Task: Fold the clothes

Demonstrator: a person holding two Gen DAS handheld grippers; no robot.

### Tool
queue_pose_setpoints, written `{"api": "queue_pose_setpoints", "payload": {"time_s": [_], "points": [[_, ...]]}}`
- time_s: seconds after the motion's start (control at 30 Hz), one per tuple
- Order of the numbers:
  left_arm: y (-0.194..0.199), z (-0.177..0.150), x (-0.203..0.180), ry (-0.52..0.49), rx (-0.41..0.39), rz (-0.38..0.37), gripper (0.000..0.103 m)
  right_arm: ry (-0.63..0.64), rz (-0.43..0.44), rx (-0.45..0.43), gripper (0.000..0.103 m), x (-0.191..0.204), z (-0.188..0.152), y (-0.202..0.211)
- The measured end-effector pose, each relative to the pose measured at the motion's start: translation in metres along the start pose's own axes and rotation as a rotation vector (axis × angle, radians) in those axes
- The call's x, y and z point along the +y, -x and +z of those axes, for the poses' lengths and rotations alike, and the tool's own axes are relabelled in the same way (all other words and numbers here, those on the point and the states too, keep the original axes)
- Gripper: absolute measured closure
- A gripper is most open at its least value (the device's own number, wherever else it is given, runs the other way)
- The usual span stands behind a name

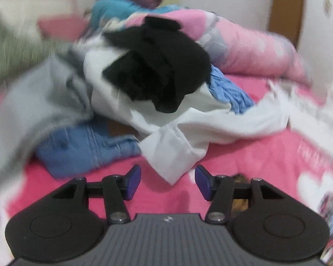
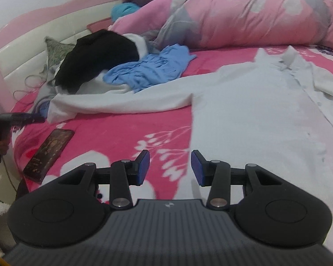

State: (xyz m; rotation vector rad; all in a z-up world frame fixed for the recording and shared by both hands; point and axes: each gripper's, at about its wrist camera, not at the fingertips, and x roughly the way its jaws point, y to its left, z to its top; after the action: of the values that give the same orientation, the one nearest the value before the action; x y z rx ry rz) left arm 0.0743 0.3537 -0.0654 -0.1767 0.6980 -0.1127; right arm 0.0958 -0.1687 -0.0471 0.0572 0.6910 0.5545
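A white button-up shirt (image 2: 255, 115) lies spread on the pink bed sheet (image 2: 113, 137), collar at the far right. Its long sleeve (image 2: 126, 102) runs left to a cuff (image 1: 173, 155). My left gripper (image 1: 168, 182) is open just short of that cuff, with nothing between its blue pads. It also shows as a dark shape at the left edge of the right wrist view, the left gripper (image 2: 36, 118) beside the cuff. My right gripper (image 2: 169, 168) is open above the shirt's left edge, holding nothing.
A heap of clothes lies behind the cuff: a black garment (image 1: 157, 66), a light blue one (image 2: 148, 68), jeans (image 1: 86, 146) and a grey piece (image 1: 37, 97). A rolled pink quilt (image 2: 244, 15) lies along the back. A phone (image 2: 48, 153) rests near the bed's left edge.
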Motion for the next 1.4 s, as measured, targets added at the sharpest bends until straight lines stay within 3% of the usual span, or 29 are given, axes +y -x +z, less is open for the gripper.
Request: {"api": "queue_pose_setpoints", "payload": {"time_s": [0.13,0.17,0.23,0.27,0.47,0.63,0.73,0.87,0.93,1.03,1.33,1.4], "points": [[-0.019,0.003,0.006,0.106,0.03,-0.05,0.055,-0.002,-0.005,0.009,0.063,0.006,-0.003,-0.001],[-0.023,0.004,0.006,0.126,0.031,-0.057,0.072,-0.006,-0.006,0.009,0.063,0.006,-0.003,-0.001],[-0.028,0.005,0.006,0.171,0.021,-0.082,0.093,-0.015,-0.013,0.009,0.062,0.004,-0.005,0.0],[-0.028,0.006,0.006,0.192,0.01,-0.101,0.095,-0.02,-0.016,0.01,0.062,0.004,-0.005,0.0],[0.008,0.032,0.003,0.282,-0.106,-0.245,0.1,-0.039,-0.024,-0.004,0.062,-0.003,-0.009,0.006],[0.043,0.063,0.022,0.425,-0.169,-0.342,0.1,-0.062,-0.028,-0.011,0.062,-0.01,-0.013,0.009],[0.052,0.073,0.031,0.45,-0.189,-0.35,0.101,-0.077,-0.03,-0.013,0.062,-0.015,-0.017,0.011],[0.037,0.077,0.046,0.555,-0.125,-0.393,0.101,-0.098,-0.035,-0.017,0.06,-0.021,-0.019,0.013],[0.025,0.074,0.053,0.61,-0.057,-0.369,0.101,-0.11,-0.039,-0.021,0.06,-0.024,-0.02,0.014],[0.014,0.063,0.057,0.615,0.028,-0.283,0.101,-0.118,-0.041,-0.026,0.059,-0.027,-0.02,0.016],[-0.008,0.02,0.054,0.446,0.147,-0.074,0.101,-0.115,-0.051,-0.003,0.059,-0.03,-0.02,0.01],[-0.014,0.013,0.049,0.389,0.175,-0.06,0.098,-0.111,-0.051,0.004,0.059,-0.029,-0.02,0.007]]}}
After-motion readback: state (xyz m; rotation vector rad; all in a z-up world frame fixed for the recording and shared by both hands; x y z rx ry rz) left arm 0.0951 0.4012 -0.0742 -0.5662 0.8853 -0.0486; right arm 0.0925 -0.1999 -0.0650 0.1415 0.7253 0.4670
